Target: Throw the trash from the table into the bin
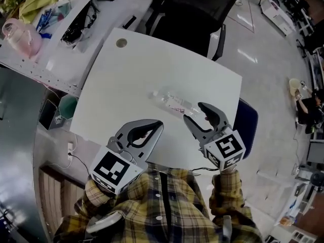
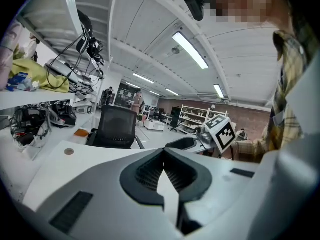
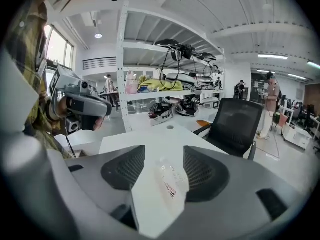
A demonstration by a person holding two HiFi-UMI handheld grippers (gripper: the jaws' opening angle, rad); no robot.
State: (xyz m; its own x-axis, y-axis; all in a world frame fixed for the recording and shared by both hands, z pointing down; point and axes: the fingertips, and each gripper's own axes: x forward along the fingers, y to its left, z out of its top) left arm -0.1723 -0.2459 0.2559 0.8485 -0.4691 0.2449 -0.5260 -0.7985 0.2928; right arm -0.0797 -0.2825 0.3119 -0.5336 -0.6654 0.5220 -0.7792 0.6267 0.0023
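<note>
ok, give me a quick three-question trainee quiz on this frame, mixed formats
1. Which piece of trash lies on the white table? A crushed can; B clear plastic bottle; C paper cup.
2. True or false: the left gripper holds the bottle.
3. Fill in: the right gripper has its jaws ___.

Key: 1 B. 2 false, the left gripper is shut on nothing. 3 open, with the bottle lying ungripped between them.

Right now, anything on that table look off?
Only the clear plastic bottle: it lies on its side on the white table, just ahead of the open right gripper. Nothing looks spilled or broken.
</note>
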